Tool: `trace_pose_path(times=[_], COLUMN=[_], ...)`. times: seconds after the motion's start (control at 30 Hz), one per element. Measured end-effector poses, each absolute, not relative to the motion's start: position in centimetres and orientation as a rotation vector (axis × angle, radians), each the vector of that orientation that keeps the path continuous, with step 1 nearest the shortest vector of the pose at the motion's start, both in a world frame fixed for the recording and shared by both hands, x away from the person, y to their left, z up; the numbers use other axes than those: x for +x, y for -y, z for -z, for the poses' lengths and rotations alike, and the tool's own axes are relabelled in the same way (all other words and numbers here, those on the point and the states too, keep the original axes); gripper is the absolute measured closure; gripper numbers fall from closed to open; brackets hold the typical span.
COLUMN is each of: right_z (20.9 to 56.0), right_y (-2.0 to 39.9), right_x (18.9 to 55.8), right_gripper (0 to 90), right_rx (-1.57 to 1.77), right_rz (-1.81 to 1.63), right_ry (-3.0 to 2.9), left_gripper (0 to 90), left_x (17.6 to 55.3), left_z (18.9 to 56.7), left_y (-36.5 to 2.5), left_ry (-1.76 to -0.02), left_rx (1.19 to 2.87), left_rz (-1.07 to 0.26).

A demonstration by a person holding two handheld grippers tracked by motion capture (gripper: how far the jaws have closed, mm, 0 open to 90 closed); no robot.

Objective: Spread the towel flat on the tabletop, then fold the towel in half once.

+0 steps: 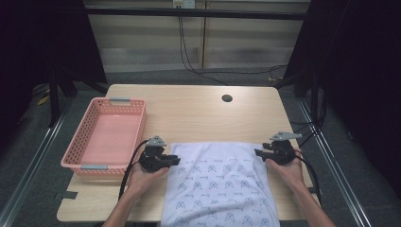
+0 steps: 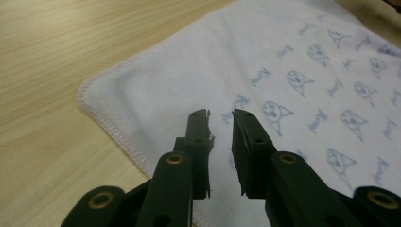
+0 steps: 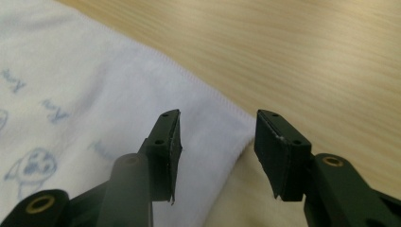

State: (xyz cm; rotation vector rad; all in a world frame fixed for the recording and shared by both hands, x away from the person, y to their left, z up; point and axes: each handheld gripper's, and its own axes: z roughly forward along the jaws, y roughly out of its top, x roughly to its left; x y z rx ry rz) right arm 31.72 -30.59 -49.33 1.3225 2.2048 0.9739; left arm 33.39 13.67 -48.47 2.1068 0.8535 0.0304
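A white cloth (image 1: 217, 184) printed with small blue faces lies flat on the wooden table (image 1: 198, 113) and hangs over its near edge. My left gripper (image 1: 176, 159) hovers at the cloth's far left corner. In the left gripper view its jaws (image 2: 221, 113) stand slightly apart above the cloth (image 2: 189, 71), with nothing between them. My right gripper (image 1: 257, 152) is at the cloth's far right corner. In the right gripper view its jaws (image 3: 219, 116) stand wide apart over the hemmed corner of the cloth (image 3: 94, 80), not touching it.
An empty pink plastic basket (image 1: 78, 137) with grey handles stands at the table's left side, close to my left hand. A round cable hole (image 1: 227, 98) sits at the table's far middle. Bare wood (image 3: 307, 56) lies beyond the cloth.
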Motion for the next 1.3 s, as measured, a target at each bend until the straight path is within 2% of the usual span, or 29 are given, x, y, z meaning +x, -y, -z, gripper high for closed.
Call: trace_pose_path(times=[0.13, 0.23, 0.27, 0.33, 0.37, 0.4, 0.5, 0.67, 0.73, 0.83, 0.9, 0.97, 1.0, 1.1, 1.3], right_z=[49.9, 50.5, 50.5, 50.4, 50.4, 50.4, 50.4, 50.1, 49.9, 49.7, 49.5, 49.1, 48.8, 47.6, 43.8], right_y=[30.7, 30.6, 30.5, 30.4, 30.4, 30.2, 30.2, 30.4, 30.5, 30.8, 30.8, 30.9, 30.9, 31.4, 32.9], right_x=[33.1, 33.4, 33.3, 33.3, 33.3, 33.3, 33.4, 33.3, 33.2, 33.2, 33.1, 33.0, 33.0, 33.3, 34.4], right_gripper=[45.3, 45.4, 47.1, 63.3, 63.3, 75.9, 83.8, 85.3, 85.3, 85.3, 85.3, 85.3, 85.4, 85.7, 85.9], right_rx=[1.336, 1.330, 1.325, 1.309, 1.309, 1.303, 1.304, 1.339, 1.347, 1.344, 1.346, 1.347, 1.346, 1.347, 1.360], right_rz=[-0.938, -0.924, -0.923, -0.948, -0.948, -0.968, -0.976, -1.025, -1.052, -1.083, -1.105, -1.142, -1.152, -1.230, -1.342], right_ry=[-2.217, -2.238, -2.233, -2.252, -2.252, -2.274, -2.276, -2.254, -2.245, -2.233, -2.225, -2.218, -2.215, -2.177, -2.066], left_gripper=[66.8, 60.6, 58.1, 53.9, 51.4, 51.4, 49.2, 43.4, 46.7, 48.3, 57.4, 79.6, 85.6, 87.0, 87.0], left_x=[34.0, 34.4, 34.5, 34.8, 34.8, 35.0, 35.5, 36.2, 36.5, 37.1, 37.3, 37.4, 37.2, 37.3, 37.7], left_z=[48.8, 49.0, 49.1, 49.5, 49.5, 49.6, 49.9, 49.8, 49.9, 50.1, 50.1, 50.3, 50.2, 49.2, 43.2], left_y=[-14.1, -14.5, -14.4, -14.3, -14.3, -14.3, -14.4, -13.3, -12.8, -12.8, -12.5, -12.1, -11.8, -11.8, -11.7], left_ry=[-0.903, -0.943, -0.949, -0.977, -0.977, -0.983, -1.012, -1.046, -1.044, -1.034, -1.003, -0.964, -0.962, -0.954, -0.846], left_rx=[2.091, 2.079, 2.081, 2.078, 2.078, 2.073, 2.066, 2.079, 2.125, 2.100, 2.109, 2.126, 2.121, 2.009, 1.911], left_rz=[-0.047, -0.057, -0.057, -0.089, -0.089, -0.091, -0.097, -0.174, -0.192, -0.172, -0.139, -0.102, -0.126, -0.068, -0.142])
